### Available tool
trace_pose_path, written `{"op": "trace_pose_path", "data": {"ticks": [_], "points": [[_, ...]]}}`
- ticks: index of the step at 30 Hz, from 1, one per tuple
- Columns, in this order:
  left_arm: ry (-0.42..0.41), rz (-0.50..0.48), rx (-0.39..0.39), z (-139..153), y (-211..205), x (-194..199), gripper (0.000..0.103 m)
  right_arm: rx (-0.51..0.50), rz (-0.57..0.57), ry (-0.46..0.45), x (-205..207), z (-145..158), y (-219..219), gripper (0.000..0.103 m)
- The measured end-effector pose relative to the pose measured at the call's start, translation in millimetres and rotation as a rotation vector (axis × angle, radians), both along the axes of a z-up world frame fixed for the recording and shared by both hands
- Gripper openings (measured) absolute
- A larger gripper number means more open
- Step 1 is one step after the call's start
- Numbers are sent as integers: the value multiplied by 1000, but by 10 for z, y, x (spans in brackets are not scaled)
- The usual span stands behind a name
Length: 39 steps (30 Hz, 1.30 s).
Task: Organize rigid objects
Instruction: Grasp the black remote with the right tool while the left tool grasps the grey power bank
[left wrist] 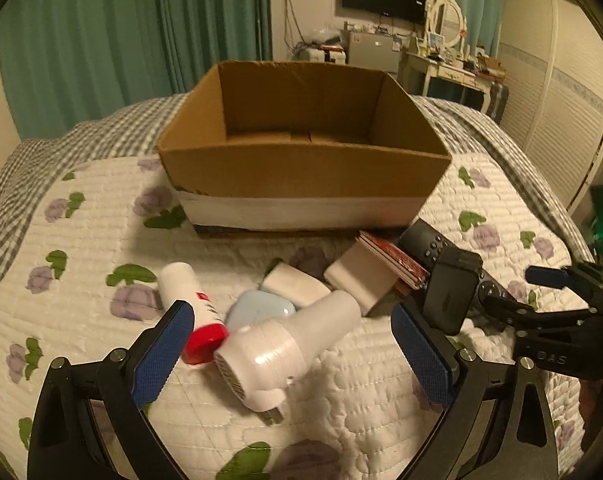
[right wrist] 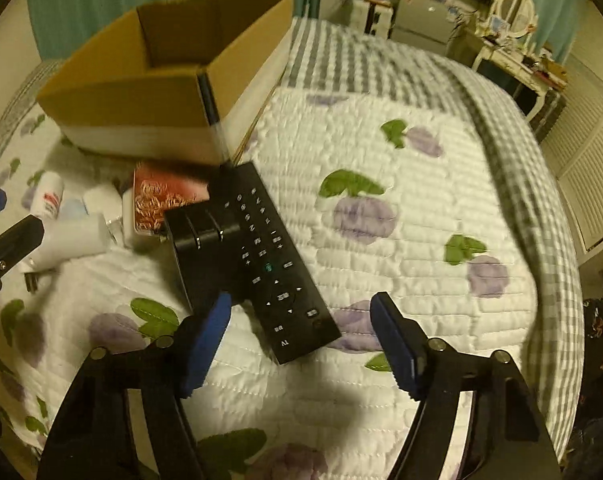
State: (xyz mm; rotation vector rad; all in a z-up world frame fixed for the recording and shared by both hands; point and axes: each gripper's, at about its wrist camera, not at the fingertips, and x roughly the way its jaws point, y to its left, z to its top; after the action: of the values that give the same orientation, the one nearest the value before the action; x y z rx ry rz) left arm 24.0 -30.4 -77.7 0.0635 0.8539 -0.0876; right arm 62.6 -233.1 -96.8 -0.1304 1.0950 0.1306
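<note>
On the bed (left wrist: 101,220), covered by a white quilt with purple flowers, the things lie in a loose cluster in front of an open cardboard box (left wrist: 301,184), which stands upright and looks empty inside. Farthest left is a white bottle with a red cap (left wrist: 189,308), lying on its side. Beside it sits a pale blue case (left wrist: 257,312), with a small white block (left wrist: 297,286) just behind. A white hair dryer (left wrist: 285,344) lies across the middle, its plug prongs toward the camera, touching the red cap. The left gripper (left wrist: 293,344) hangs over it with jaws spread wide, the dryer between the blue pads but untouched. Further right are a white box (left wrist: 361,276) against a red patterned tin (right wrist: 161,200), then a black block (right wrist: 205,248) and a black remote control (right wrist: 277,264) lying face up. The right gripper (right wrist: 301,336) stands open over the remote's near end, pads clear of it.
</note>
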Motion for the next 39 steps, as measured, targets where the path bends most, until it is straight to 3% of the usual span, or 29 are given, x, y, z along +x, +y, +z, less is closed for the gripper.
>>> {"op": "trace_pose_path", "data": {"ticks": [2,4,11,14,15,17,22,29,33,35,36,38,39], "points": [[8,-10,6,-21,-44,-1,100,-20,26,24,65,-106,25,68],[13,-16,-9,-34,-86,-2,99,-23,48,45,124,-188,42,55],[25,-27,-16,-68,-310,16,99,2,85,38,332,-409,-50,53],[42,-23,-45,-113,-444,38,99,27,84,19,288,-356,-101,38],[45,-25,-48,-126,-492,45,99,23,76,9,256,-325,-126,24],[54,-34,-55,-171,-627,69,99,-19,36,-27,157,-235,-218,18],[89,-71,-75,-291,-953,147,98,-6,-77,-37,101,-115,-566,18],[81,-125,19,-406,-1361,345,94,55,-159,-32,151,-70,-763,17],[108,-152,-1,-463,-1456,391,94,67,-193,-27,205,-81,-886,17],[108,-172,25,-521,-1532,356,93,95,-210,-25,207,-82,-925,17],[110,-178,39,-552,-1551,351,91,95,-214,-27,216,-82,-932,17],[121,-170,63,-602,-1552,388,55,97,-216,-30,214,-77,-928,17],[134,-135,88,-641,-1503,452,43,96,-216,-32,202,-77,-931,17]]}}
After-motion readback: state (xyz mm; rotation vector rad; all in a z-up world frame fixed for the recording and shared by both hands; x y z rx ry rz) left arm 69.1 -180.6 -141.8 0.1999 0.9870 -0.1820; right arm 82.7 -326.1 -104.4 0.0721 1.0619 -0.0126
